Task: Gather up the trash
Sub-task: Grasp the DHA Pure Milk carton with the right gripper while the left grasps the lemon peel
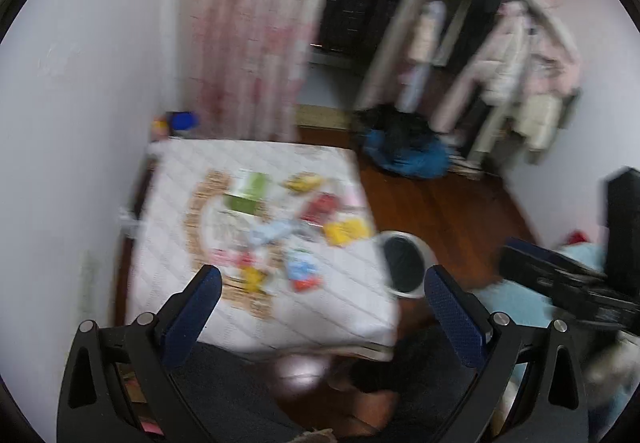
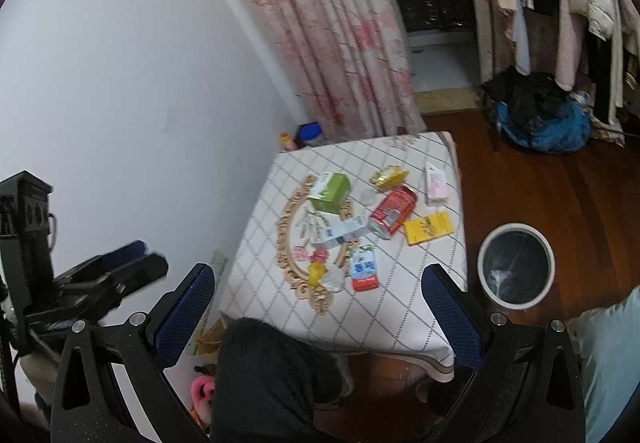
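Both grippers are hovering above the near edge of the tabletop (image 2: 400, 307), and neither is touching anything. In the right wrist view the right gripper (image 2: 318, 299) is standing wide apart and empty, with a dark-clad knee just below it. The left gripper (image 1: 322, 301) is spread just as wide and is also carrying nothing, though its view is blurring.

Trash is lying scattered across the middle of the tabletop: a red can (image 2: 392, 211) on its side, a green box (image 2: 330, 193) toward the far left, a yellow packet (image 2: 428, 228) near the right edge, a blue-and-red pouch (image 2: 364, 269) closest to the near edge, and a pale carton (image 2: 344, 230) at the centre. A lined bin (image 2: 516, 267) is waiting on the floor just off the right edge.

Nothing appears collected yet. Starting with the pouch looks sensible, since it is nearest; coming down flat over it and pinching its edge should be kinder than scooping. The can will probably roll, so closing across its body seems wise.
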Available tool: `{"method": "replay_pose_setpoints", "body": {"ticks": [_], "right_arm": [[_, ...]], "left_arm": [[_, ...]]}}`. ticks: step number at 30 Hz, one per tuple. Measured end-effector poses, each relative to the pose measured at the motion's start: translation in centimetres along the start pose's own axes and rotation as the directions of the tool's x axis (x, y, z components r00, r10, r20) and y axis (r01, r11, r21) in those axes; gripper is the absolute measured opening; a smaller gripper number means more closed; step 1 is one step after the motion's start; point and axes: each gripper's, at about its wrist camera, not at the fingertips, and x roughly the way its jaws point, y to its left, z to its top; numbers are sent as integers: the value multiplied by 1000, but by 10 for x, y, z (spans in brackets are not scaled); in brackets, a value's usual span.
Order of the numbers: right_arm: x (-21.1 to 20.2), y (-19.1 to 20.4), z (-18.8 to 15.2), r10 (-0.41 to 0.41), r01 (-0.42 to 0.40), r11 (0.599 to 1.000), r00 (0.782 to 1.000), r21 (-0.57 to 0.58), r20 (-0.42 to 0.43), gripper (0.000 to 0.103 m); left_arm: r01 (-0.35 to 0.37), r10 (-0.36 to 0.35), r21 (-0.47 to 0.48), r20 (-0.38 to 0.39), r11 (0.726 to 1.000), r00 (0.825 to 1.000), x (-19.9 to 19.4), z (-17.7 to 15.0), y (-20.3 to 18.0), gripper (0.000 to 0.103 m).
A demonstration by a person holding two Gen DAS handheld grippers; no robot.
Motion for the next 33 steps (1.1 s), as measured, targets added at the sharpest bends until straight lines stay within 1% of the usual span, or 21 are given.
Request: {"method": "replay_pose_setpoints", "body": {"ticks": [1,3,7,10,11,12,13,14,16,18,20,22,23,24,25,26,28,29,30,31,33], "right_arm": [[8,-3,-1,-18,18,1000,1000,13,-4,103],[36,-13,-4,-55,57,997,998,46,-37,103],[123,-41,-18,-106,124,987,981,103,-165,103],[198,-59,-33,-110,150,980,957,131,-269,102],[220,-63,-38,-117,161,978,948,129,-297,98],[243,-67,-42,-120,168,978,938,124,-324,95],[263,-69,-47,-130,181,977,929,116,-347,85],[281,-69,-50,-130,184,976,921,115,-368,80],[318,-72,-55,-123,189,974,903,124,-411,79],[346,-71,-56,-122,193,973,894,126,-431,79],[370,-71,-56,-131,204,972,883,118,-451,79],[393,-70,-57,-130,204,973,872,108,-472,79],[402,-67,-60,-126,199,975,864,99,-487,82],[404,-63,-58,-142,201,976,871,78,-469,77],[406,-57,-58,-139,184,982,871,50,-471,60],[407,-55,-58,-154,192,981,866,32,-476,56],[402,-60,-59,-172,213,976,861,32,-479,56],[398,-65,-60,-182,226,973,859,36,-479,56],[393,-71,-62,-192,241,970,859,43,-475,56],[388,-78,-64,-202,255,966,856,48,-475,56],[382,-92,-67,-213,275,959,851,61,-480,56]], "left_arm": [[-92,92,-7,8,996,996,13,2,7,103],[-205,205,-27,-9,978,979,40,2,24,103],[-335,329,-63,-95,940,940,104,-9,63,103],[-421,404,-57,-184,905,896,160,-24,91,103],[-435,413,-54,-230,899,881,183,-32,101,103],[-440,413,-54,-261,896,872,200,-37,108,103],[-448,418,-51,-280,892,864,207,-40,110,103],[-457,419,-51,-322,888,849,227,-48,118,103],[-457,407,-56,-370,887,835,247,-54,122,103],[-464,405,-45,-420,884,812,272,-64,130,103],[-462,392,-48,-457,886,799,286,-70,136,103],[-452,375,-56,-472,890,798,293,-73,140,103],[-445,366,-59,-479,894,798,297,-74,141,103],[-437,357,-59,-484,897,799,298,-74,141,103],[-423,340,-63,-492,904,802,302,-75,140,103],[-395,310,-73,-497,916,811,306,-75,138,102],[-343,257,-87,-498,935,828,313,-75,132,96],[-304,220,-95,-495,948,840,316,-75,126,95],[-285,202,-100,-492,953,847,318,-74,123,95],[-247,165,-112,-481,963,861,320,-73,117,95],[-216,135,-118,-476,969,869,323,-71,109,94]]}}
